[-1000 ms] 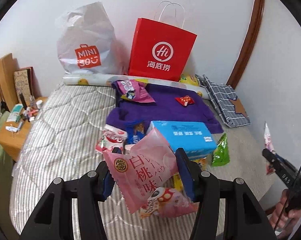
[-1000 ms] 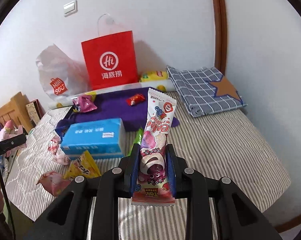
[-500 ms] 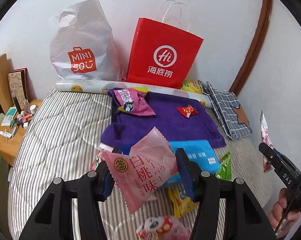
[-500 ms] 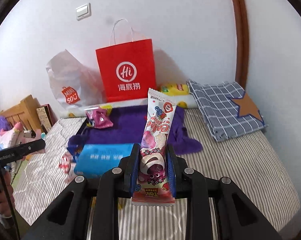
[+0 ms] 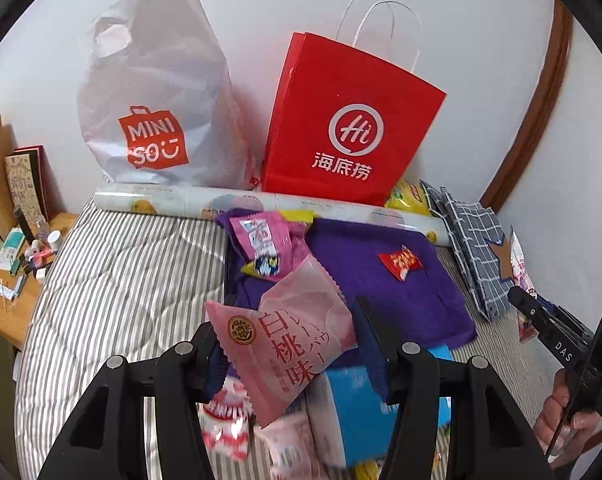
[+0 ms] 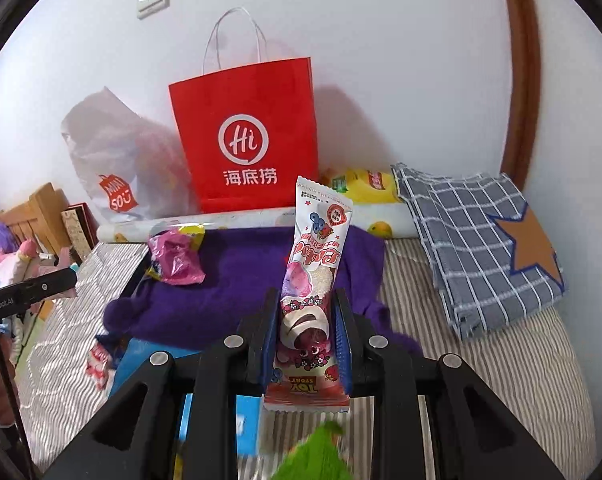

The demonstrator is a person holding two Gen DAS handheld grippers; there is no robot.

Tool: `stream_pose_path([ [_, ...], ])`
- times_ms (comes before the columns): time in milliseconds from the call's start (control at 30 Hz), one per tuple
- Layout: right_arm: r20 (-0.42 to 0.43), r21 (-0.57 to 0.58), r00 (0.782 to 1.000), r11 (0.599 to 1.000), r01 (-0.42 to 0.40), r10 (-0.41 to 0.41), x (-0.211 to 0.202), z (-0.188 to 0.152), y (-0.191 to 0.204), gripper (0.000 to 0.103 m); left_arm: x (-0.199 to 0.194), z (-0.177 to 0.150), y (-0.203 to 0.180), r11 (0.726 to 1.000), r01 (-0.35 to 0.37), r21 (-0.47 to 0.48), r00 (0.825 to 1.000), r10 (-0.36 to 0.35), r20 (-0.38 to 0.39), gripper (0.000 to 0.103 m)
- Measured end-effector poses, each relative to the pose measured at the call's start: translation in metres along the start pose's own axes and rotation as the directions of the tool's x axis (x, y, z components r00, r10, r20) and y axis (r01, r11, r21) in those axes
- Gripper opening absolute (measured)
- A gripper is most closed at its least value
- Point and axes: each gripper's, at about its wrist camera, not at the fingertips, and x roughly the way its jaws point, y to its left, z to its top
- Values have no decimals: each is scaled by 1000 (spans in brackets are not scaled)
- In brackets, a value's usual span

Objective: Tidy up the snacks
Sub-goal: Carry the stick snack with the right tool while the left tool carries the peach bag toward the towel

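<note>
1. Snack in my left gripper [image 5: 291,344]: the pads are pinching a pink peach-flavour packet [image 5: 285,336], puffy, zigzag-edged, above the bed [image 5: 113,280].
2. I am seeing my right gripper [image 6: 305,334] clamping a tall strawberry Toy Story wrapper [image 6: 313,280], standing upright before the red paper bag [image 6: 247,136].

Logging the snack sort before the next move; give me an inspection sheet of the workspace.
Surface: striped quilted bed, purple cloth spread near the wall.
Job's things: pink peach-flavour snack packet; tall pink ice-cream-print wrapper; small red packet and magenta packet on the cloth.
Clutter: blue tissue pack, folded checked cloth.
Grippers: left gripper shut on the peach packet; right gripper shut on the wrapper.
Cables: thin black cable by the right hand.
Surroundings: red paper bag, white plastic bag, wooden bedside table.
</note>
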Motion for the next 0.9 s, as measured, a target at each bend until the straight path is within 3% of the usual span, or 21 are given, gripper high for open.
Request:
stream_pose_path([
  [333,-78,13,996,999,-50,51,66,27,-14,26,58,21,6,1000,-6,-22,999,5,-50,53],
  [567,-187,27,976,994,-110,113,114,7,-22,26,90,10,18,1000,-5,-22,995,2,-102,53],
  [667,-247,23,961,993,-120,122,127,-1,-25,26,99,4,23,999,-39,-22,991,36,-132,53],
  [900,-290,22,950,993,-112,114,141,-9,-30,26,107,0,28,999,-31,-35,988,25,-152,53],
])
